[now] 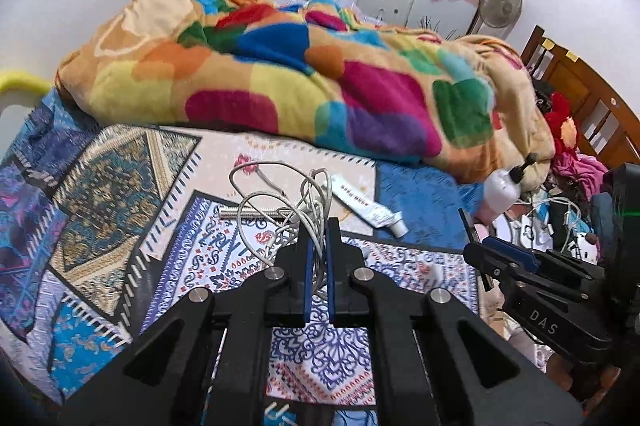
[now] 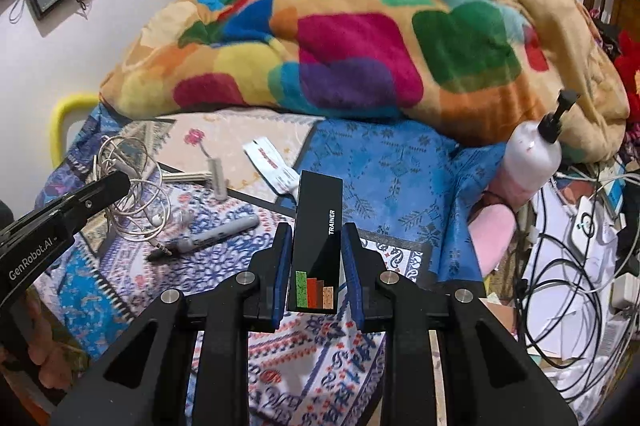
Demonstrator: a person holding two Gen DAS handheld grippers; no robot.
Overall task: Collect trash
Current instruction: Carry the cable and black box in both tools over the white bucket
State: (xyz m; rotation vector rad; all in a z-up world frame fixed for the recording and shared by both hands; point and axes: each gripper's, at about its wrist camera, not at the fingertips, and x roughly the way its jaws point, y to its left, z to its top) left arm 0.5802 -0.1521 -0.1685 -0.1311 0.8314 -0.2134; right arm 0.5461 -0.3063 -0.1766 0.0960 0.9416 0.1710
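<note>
Left tool (image 1: 318,238): my jaws are pinched nearly together on strands of the white earphone cable (image 1: 280,202), which loops out ahead of the tips, just above the patterned bedsheet (image 1: 100,186).
Right tool (image 2: 316,246): narrow, clamped on a slim black box (image 2: 318,242) marked TRAINER, standing upright between my blue pads (image 2: 282,258), with coloured bars printed at its lower end.
Marker: a grey marker (image 2: 224,228) lies on the bedsheet just behind the cable tangle as my right wrist sees it, its dark tip toward the earphone plug.
Razor: a pale disposable razor (image 2: 216,178) lies beyond the marker.
Tube: a white squeezed tube (image 1: 368,204) lies flat just past the cable, cap toward me.
Pump bottle: a white and pink pump bottle (image 2: 528,162) leans against the blanket, well right of the cable.
Blanket: a colourful blanket (image 1: 280,66) is heaped along the far side of the bed, behind the cable.
</note>
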